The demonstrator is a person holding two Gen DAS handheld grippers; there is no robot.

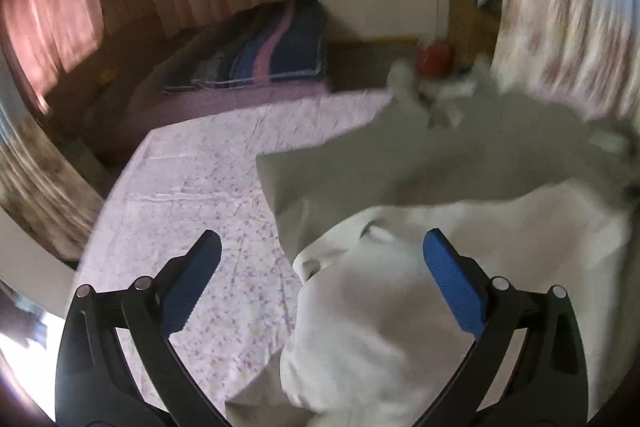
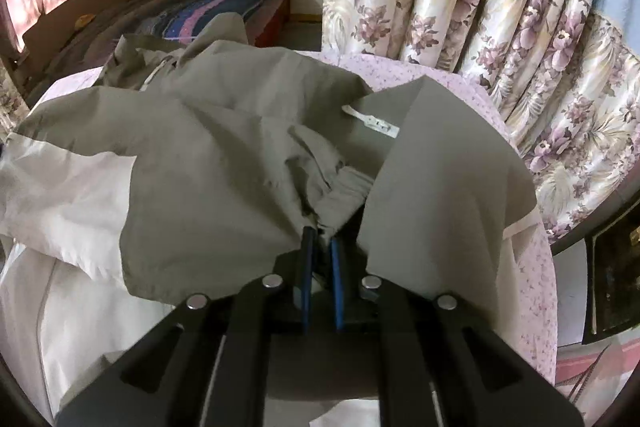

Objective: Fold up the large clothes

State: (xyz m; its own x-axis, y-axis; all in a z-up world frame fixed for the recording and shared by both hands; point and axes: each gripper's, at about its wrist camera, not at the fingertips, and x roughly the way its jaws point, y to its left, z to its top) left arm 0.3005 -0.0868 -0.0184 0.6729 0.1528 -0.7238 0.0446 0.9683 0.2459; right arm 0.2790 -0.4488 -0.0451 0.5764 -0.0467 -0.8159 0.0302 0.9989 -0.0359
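A: Where is the jacket?
B: The grey and white jacket (image 2: 224,163) lies crumpled across the bed (image 1: 192,187), reaching its far edge by the flowered curtain (image 2: 500,27).
A: And the tools?
B: The right gripper (image 2: 320,239) is clenched on a bunched grey fold. The left gripper (image 1: 320,259) hangs released, jaws wide, over the white part.
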